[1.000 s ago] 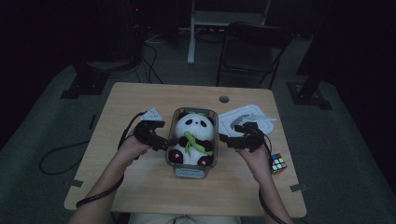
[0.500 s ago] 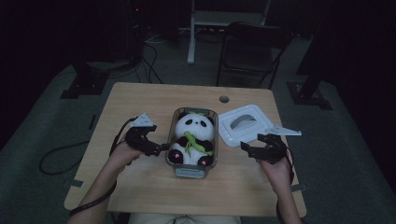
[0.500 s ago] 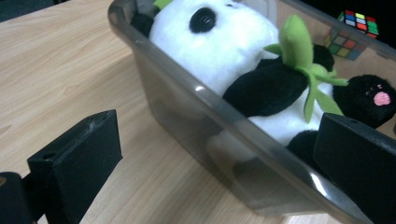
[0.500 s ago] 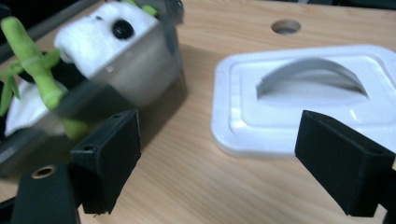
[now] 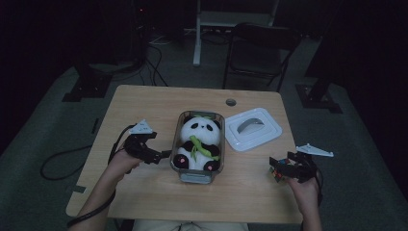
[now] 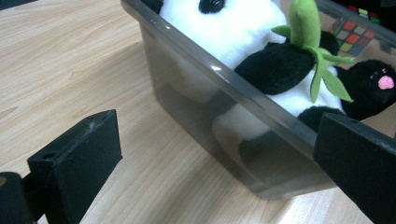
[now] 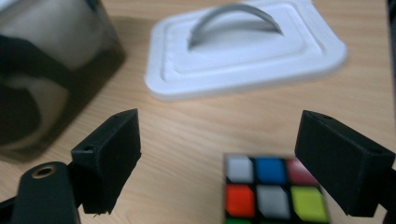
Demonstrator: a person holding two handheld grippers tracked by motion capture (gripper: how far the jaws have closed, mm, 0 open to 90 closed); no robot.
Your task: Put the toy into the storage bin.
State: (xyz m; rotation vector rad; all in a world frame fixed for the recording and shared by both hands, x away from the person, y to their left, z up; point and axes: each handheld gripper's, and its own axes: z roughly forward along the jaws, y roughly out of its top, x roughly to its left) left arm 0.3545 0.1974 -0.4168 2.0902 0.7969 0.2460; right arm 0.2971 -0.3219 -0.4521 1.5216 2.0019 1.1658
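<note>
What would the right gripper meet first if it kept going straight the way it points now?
Most likely the puzzle cube, which sits on the table just ahead between the open jaws of the right gripper. Beyond it lies the white lid. Depth is hard to judge, so it might pass above the cube.

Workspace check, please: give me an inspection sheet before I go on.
Surface: wooden table, bare wood, round hole at the far edge.
Job's things: puzzle cube near the right edge; panda toy lies in the clear box; white lid flat beside the box.
Clutter: nothing seen.
Grippers: left tool open by the box wall; right tool open at the cube.
Cables: one trails off the table's left.
Surroundings: dark floor, chair behind.
</note>
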